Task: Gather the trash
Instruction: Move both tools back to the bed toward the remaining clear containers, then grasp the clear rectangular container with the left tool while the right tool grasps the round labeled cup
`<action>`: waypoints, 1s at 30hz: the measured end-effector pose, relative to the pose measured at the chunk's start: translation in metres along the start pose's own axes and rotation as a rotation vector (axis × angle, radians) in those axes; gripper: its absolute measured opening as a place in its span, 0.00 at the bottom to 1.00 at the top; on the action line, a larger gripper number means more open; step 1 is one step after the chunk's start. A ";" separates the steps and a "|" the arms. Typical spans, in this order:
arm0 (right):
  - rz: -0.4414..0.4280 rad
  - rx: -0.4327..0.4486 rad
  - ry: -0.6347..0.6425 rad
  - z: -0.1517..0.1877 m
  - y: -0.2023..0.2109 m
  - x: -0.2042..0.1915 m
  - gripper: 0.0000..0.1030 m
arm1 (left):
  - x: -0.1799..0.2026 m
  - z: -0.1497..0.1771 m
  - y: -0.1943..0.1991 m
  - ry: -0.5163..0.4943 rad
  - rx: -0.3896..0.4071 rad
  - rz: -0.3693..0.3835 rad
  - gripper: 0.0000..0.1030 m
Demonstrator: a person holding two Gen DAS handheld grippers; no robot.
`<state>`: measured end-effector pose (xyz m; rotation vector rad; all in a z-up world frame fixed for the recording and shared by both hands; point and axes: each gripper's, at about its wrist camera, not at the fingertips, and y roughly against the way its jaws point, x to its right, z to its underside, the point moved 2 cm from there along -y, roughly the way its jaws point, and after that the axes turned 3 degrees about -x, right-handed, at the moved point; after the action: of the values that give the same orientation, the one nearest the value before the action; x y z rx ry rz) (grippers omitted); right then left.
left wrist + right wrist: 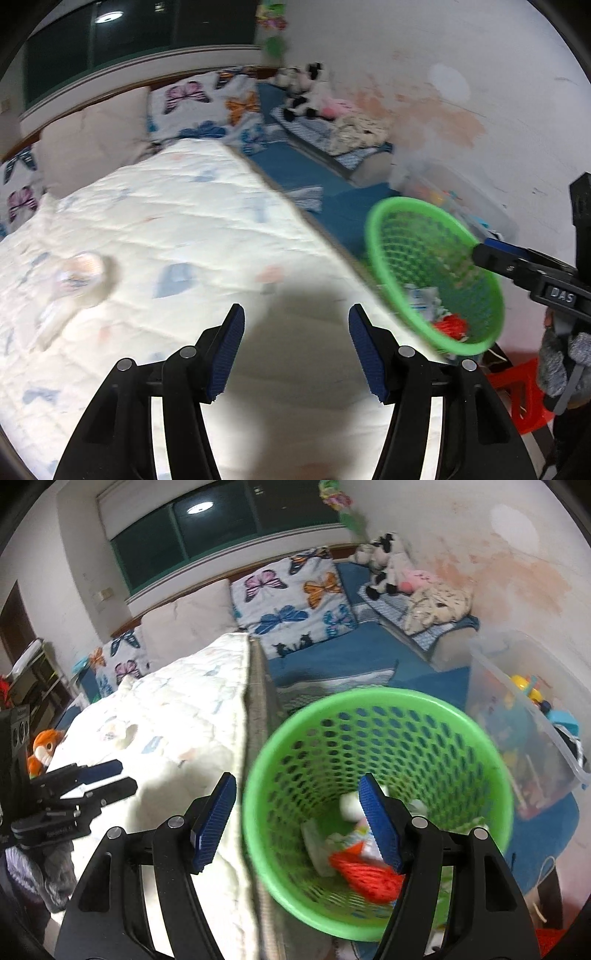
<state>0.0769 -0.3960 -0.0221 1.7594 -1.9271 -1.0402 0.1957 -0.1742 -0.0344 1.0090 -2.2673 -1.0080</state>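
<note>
Bedroom clutter frames a bed covered by a pale quilted blanket, with butterfly-print pillows at its head and a blue mat beside it.

In the right wrist view, the green mesh basket is held by the right gripper: its right-hand jaw is inside the basket and its left-hand jaw outside, so the near rim sits between them, clamped. Inside the basket, ahead of and below that inner jaw, lie a red net-like piece and some pale crumpled scraps.

On the blanket, ahead and to the left of the left gripper, lies a blurred, pale, crumpled wrapper. The left gripper's jaws are apart with only blanket showing between them, nothing gripped.

Beyond the basket, to the right of the right gripper's jaws, stands a clear plastic bin of coloured toys. Plush toys sit far ahead by the wall.
</note>
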 end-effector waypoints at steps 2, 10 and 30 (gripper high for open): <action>-0.019 -0.010 0.020 -0.003 -0.008 -0.016 0.67 | -0.020 0.002 0.005 0.013 0.003 -0.034 0.55; -0.083 -0.045 0.102 -0.015 -0.034 -0.069 0.68 | -0.114 0.005 0.018 0.043 -0.002 -0.188 0.71; -0.224 -0.152 0.277 -0.044 -0.104 -0.183 0.68 | -0.220 0.003 -0.014 -0.102 -0.090 -0.239 0.80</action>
<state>0.2138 -0.2307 -0.0232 1.9470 -1.4743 -0.9285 0.3378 -0.0097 -0.0709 1.2372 -2.1950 -1.2749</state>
